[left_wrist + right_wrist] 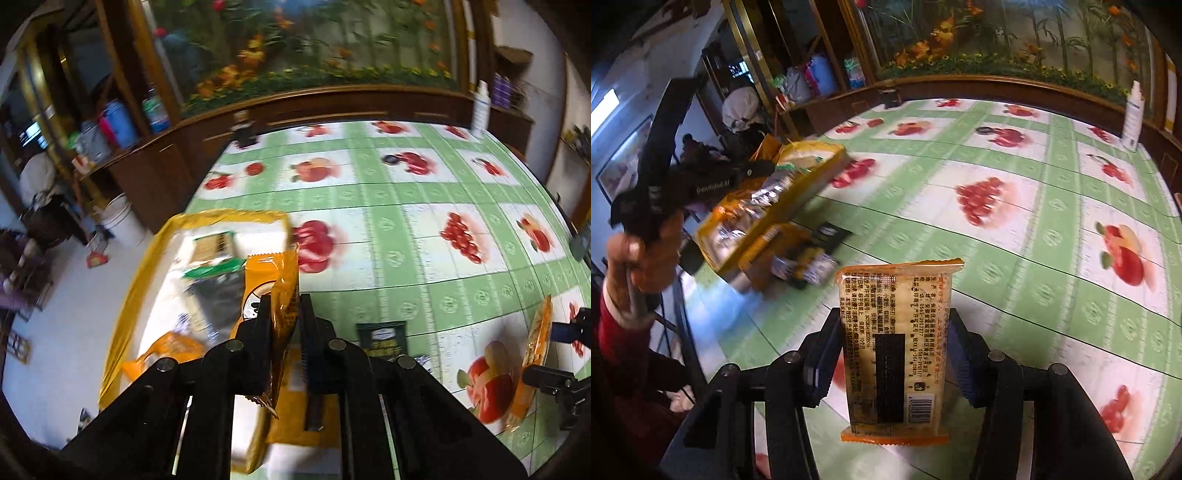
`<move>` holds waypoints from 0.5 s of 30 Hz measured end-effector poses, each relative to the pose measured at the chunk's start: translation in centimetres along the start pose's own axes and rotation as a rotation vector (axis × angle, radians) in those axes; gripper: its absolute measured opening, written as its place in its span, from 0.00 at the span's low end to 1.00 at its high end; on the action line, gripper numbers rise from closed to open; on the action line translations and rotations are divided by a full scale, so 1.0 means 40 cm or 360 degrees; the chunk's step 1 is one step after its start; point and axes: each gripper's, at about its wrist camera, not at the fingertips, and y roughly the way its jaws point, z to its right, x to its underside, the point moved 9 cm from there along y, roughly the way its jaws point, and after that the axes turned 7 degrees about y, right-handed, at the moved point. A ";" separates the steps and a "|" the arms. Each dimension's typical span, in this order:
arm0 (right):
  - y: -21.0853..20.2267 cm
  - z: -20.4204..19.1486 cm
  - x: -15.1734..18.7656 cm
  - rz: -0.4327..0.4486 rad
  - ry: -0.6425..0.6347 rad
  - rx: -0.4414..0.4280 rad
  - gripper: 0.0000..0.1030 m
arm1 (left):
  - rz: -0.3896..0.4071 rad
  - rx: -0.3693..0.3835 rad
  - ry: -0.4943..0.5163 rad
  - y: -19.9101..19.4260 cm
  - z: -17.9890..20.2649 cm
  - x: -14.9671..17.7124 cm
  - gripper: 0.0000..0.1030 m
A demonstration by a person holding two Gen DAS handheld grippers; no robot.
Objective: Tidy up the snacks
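Observation:
My left gripper [284, 314] is shut on an orange snack packet [271, 284] and holds it over the yellow-rimmed snack box [147, 258], which holds green, dark and orange packets. My right gripper [895, 332] is shut on a clear orange-edged cracker packet [895, 332], held upright above the table; it also shows in the left wrist view [535, 354]. In the right wrist view the left gripper [701, 181] and the hand holding it sit over the box [798, 192]. A dark green packet [382, 336] lies on the table beside the box.
A green fruit-print tablecloth [406, 229] covers the table. A white bottle [481, 107] stands at the far right edge, a small dark jar [243, 129] at the far left. More loose packets [801, 266] lie by the box. A wooden cabinet runs behind.

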 end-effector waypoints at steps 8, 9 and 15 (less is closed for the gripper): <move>0.061 -0.164 -0.078 0.0033 -0.0028 -0.0157 0.53 | 0.0022 -0.0126 -0.0243 -0.026 -0.150 0.070 0.10; 0.067 -0.183 -0.088 0.0039 -0.0032 -0.0173 0.53 | 0.0027 -0.0135 -0.0260 -0.028 -0.164 0.075 0.10; 0.102 -0.282 -0.156 0.0070 -0.0049 -0.0268 0.53 | 0.0042 -0.0154 -0.0332 -0.028 -0.223 0.086 0.10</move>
